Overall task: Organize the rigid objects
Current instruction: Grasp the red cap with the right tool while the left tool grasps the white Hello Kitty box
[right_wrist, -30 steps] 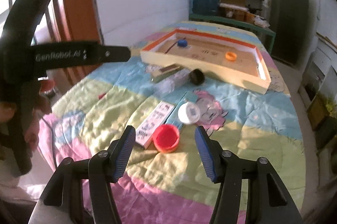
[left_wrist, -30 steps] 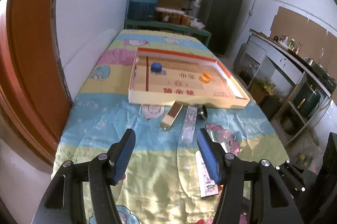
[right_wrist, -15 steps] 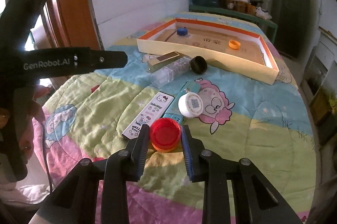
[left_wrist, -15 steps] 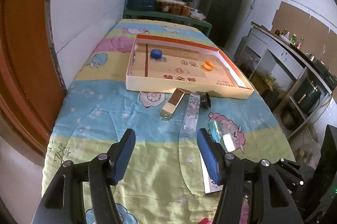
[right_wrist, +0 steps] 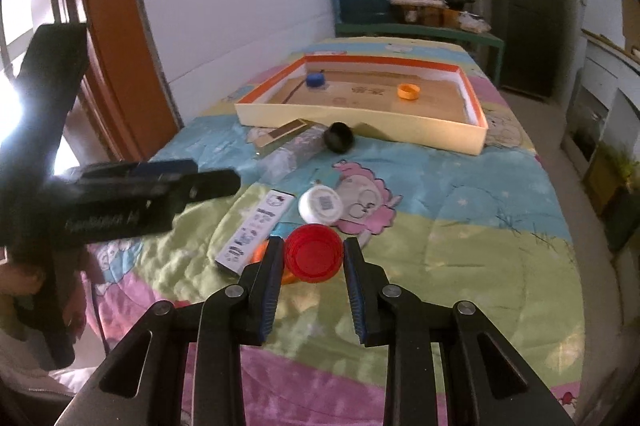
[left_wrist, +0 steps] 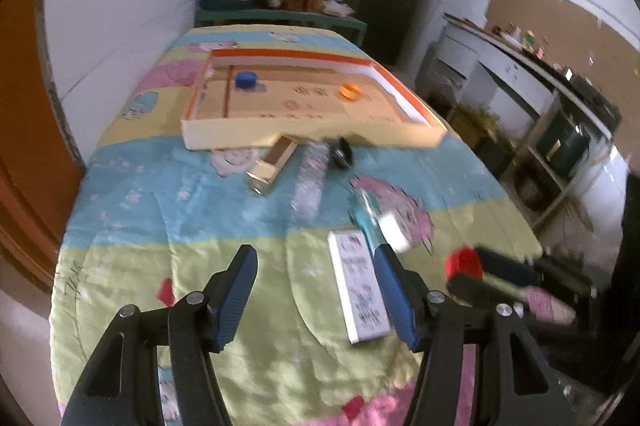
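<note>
The right gripper pinched a red cap between its blue pads, the cap's open side facing the camera and held just above the patterned quilt. Beneath the cap an orange shape peeked out past the left finger — too much of it was covered to say what it was. Just beyond lay a white round lid with a printed label and, left of it, a flat white box with cartoon print, its near end hidden behind the finger.

The left gripper hung spread wide over the quilt with nothing between its pads. Its view was smeared by motion blur, so small print and edges could not be read. The white box lay just beside the right finger, which cut off part of its long edge. At the right edge of that view the red cap showed as a blurred patch in the other gripper's dark fingers.

Farther up the quilt stood the shallow orange-rimmed tray, holding a blue cap near its left end and an orange cap toward the right. Against the tray's near wall lay a gold-ended bar, a clear plastic tube and a black cap — the three close together, the tube's contents unclear.
</note>
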